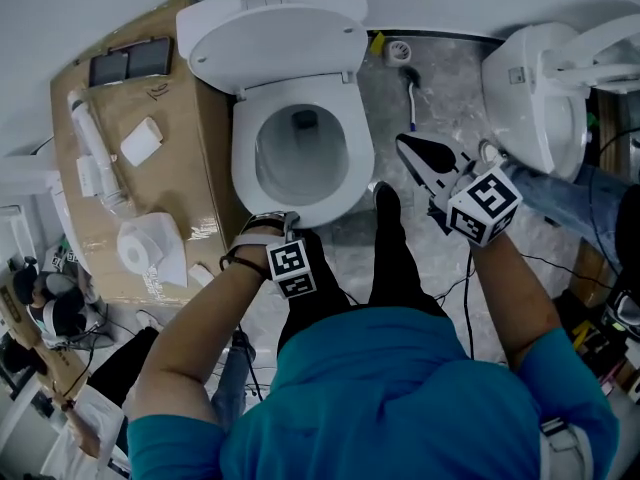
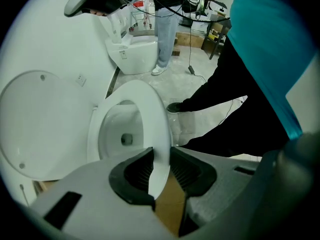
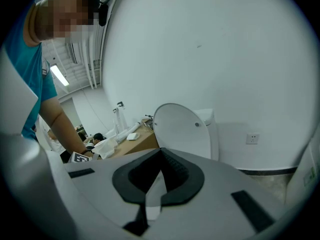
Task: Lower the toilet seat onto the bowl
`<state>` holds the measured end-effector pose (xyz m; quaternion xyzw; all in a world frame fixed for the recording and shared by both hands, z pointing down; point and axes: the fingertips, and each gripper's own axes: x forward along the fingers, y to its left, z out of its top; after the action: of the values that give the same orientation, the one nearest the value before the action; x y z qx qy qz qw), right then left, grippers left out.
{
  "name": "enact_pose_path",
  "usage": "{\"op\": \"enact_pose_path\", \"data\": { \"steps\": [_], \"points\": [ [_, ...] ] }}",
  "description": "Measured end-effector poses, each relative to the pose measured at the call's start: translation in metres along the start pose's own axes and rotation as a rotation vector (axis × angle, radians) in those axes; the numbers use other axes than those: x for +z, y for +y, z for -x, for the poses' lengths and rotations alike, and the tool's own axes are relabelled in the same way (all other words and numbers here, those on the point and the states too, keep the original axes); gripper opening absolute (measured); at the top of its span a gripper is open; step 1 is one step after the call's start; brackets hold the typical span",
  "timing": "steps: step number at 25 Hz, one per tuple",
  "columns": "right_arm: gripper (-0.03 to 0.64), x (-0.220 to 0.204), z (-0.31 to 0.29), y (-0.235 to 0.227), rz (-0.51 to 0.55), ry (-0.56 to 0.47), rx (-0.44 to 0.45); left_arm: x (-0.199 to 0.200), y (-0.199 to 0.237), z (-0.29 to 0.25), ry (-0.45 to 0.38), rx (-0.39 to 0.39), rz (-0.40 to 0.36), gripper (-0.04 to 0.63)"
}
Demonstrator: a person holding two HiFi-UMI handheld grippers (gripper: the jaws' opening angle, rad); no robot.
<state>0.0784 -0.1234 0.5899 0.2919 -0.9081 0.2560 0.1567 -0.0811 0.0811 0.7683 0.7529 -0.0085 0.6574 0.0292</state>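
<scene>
Lying down over the bowl in the head view, the toilet seat shows as a white ring, with its lid stood up against the tank behind it. Whether the ring rests fully on the rim cannot be told.

The left gripper points down at the seat's front edge. In its own view the front rim of the seat passes between the two jaws of the left gripper, which stand wide, with dark ribbed pad showing on either side of the rim, so they do not pinch it.

The right gripper hangs apart from the toilet, over the grey marbled floor at the head view's right, its marker cube facing the camera. In its own view the right gripper has its jaw tips together with nothing between them, and looks toward the raised lid.

A cardboard surface lies just beside the toilet, carrying a paper roll. A second toilet stands well apart at the right.
</scene>
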Motion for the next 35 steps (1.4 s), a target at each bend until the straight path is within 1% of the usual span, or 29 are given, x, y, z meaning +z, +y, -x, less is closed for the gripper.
{"op": "enact_pose_path", "data": {
  "steps": [13, 21, 28, 35],
  "points": [
    [-0.009, -0.027, -0.022, -0.01, -0.008, 0.039, 0.011, -0.006, -0.023, -0.047, 0.021, -0.026, 0.002, 0.101],
    [-0.009, -0.044, -0.036, -0.021, -0.013, 0.055, 0.012, -0.01, -0.033, -0.073, 0.032, -0.058, 0.005, 0.103],
    [-0.009, -0.057, -0.044, -0.028, -0.008, 0.065, 0.014, -0.013, -0.038, -0.091, 0.045, -0.066, 0.009, 0.103],
    [-0.009, -0.07, -0.048, -0.028, -0.018, 0.075, 0.023, -0.015, -0.042, -0.108, 0.074, -0.056, -0.011, 0.103]
  ]
}}
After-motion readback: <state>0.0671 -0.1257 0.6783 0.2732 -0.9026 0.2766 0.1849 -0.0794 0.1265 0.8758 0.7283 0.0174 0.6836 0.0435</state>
